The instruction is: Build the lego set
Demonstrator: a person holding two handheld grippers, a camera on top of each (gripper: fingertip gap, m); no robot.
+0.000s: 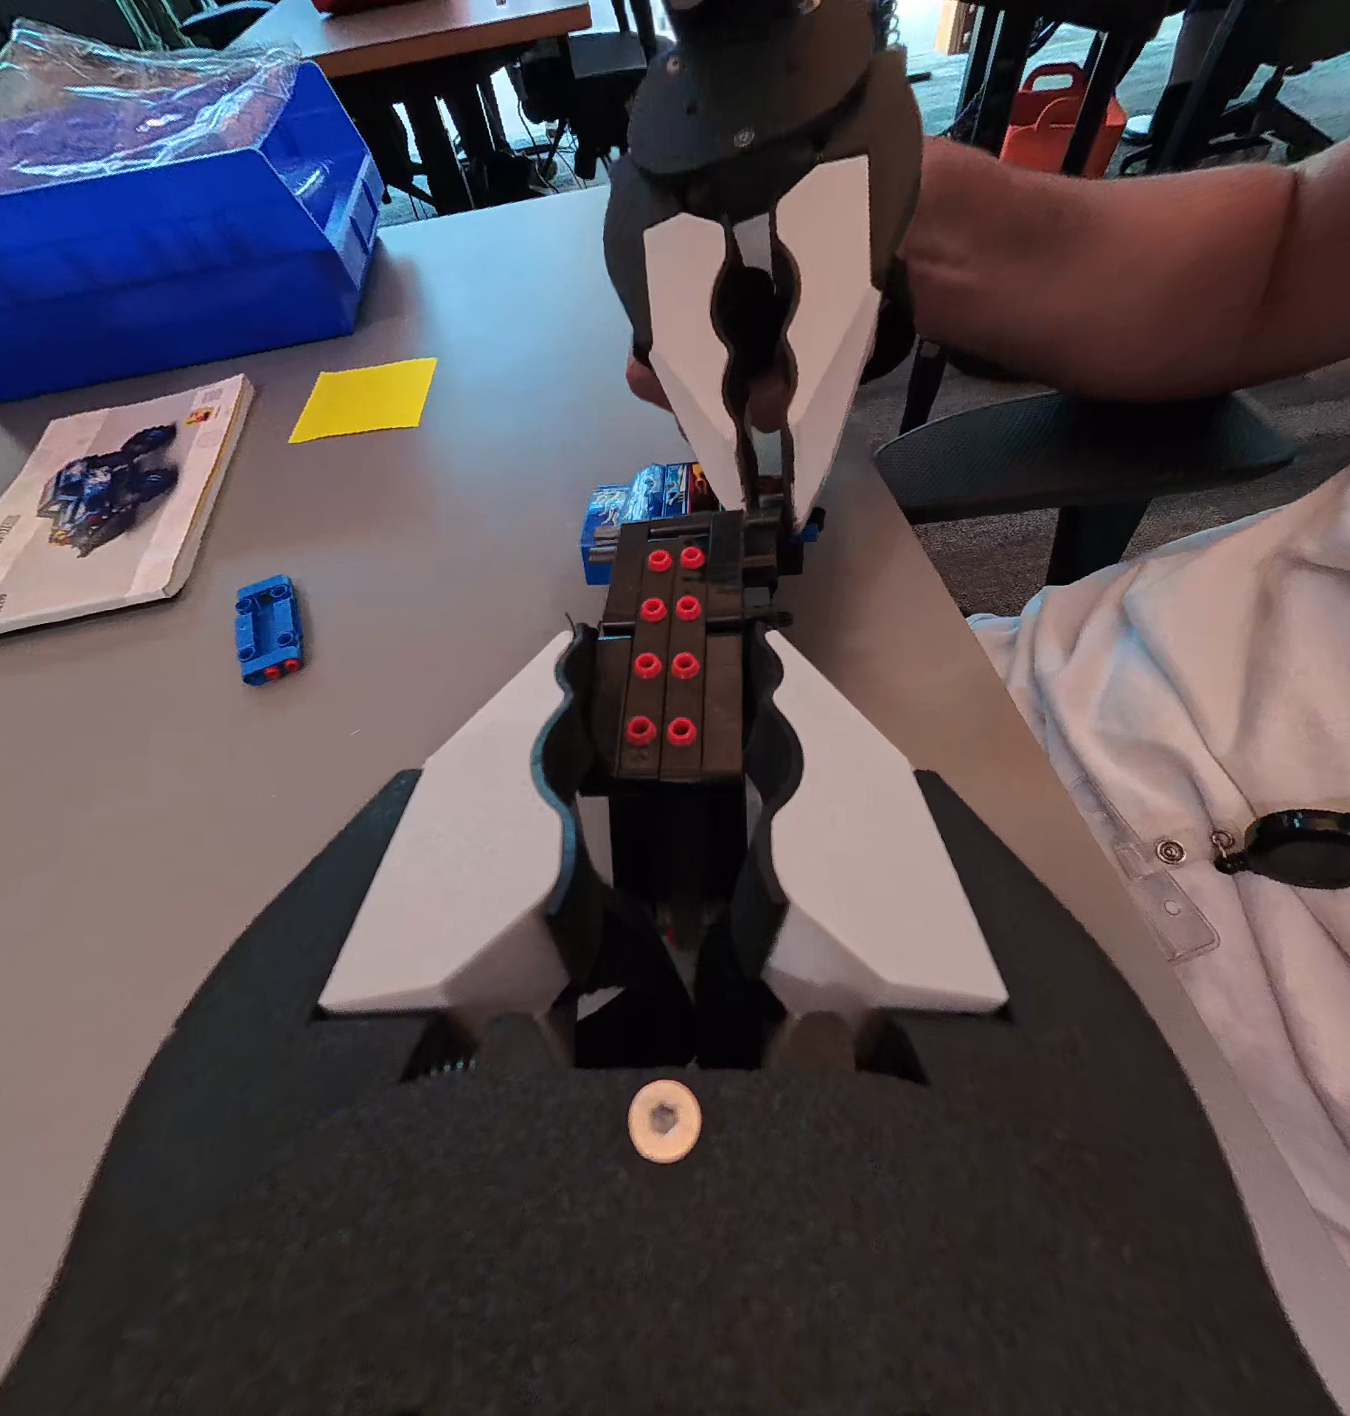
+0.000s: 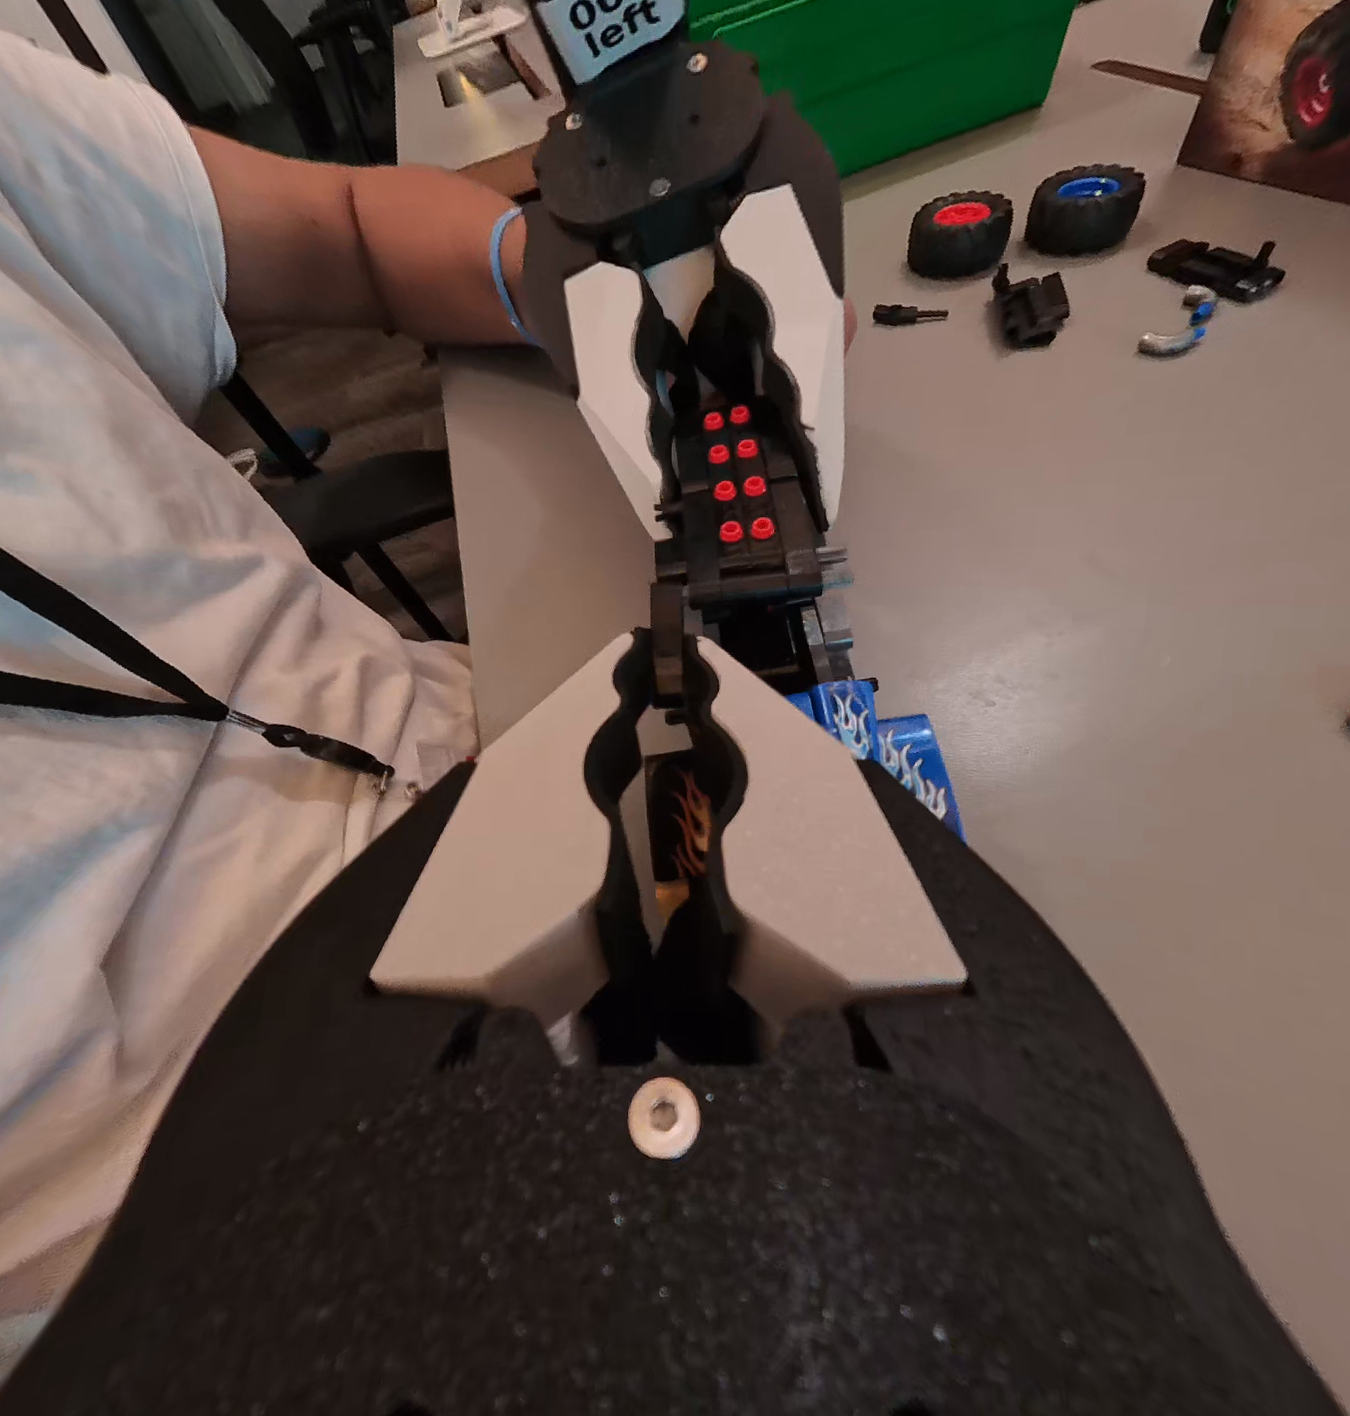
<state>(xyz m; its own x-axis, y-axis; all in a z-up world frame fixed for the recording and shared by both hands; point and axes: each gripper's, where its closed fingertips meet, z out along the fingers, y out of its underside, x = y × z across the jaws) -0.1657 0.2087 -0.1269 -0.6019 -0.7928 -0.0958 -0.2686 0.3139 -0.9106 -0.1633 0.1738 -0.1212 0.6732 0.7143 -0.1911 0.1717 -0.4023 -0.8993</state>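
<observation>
A grey table (image 1: 465, 291) in an office-like room with dark desks and chairs behind carries the scattered parts of a toy brick truck. The left gripper (image 1: 668, 651) is clamped on a black brick chassis (image 1: 671, 659) studded with eight red pins (image 1: 664, 644) in two rows, its fingers pressing both long sides and holding it above the table near the edge. The right gripper (image 2: 668, 651) is closed on a small black piece (image 2: 668, 636) at the far end of that same chassis, fingertips pinching it from either side. Just beyond the chassis lie blue panels with a flame pattern (image 1: 641, 498), close to the held assembly.

On the left-hand part of the table sit a blue plastic bin (image 1: 158, 253) with a clear bag (image 1: 120, 99) draped over it, a yellow square of paper (image 1: 365, 398), an instruction booklet (image 1: 105, 498) and a small blue brick block (image 1: 269, 628), all well apart from the grippers. The right wrist view shows two black tyres, one with a red hub (image 2: 959, 230) and one with a blue hub (image 2: 1085, 207), several loose black parts (image 2: 1031, 306), a curved silver piece (image 2: 1177, 322) and a green bin (image 2: 886, 61) farther back. A person in a white shirt (image 2: 120, 536) sits at the table edge
</observation>
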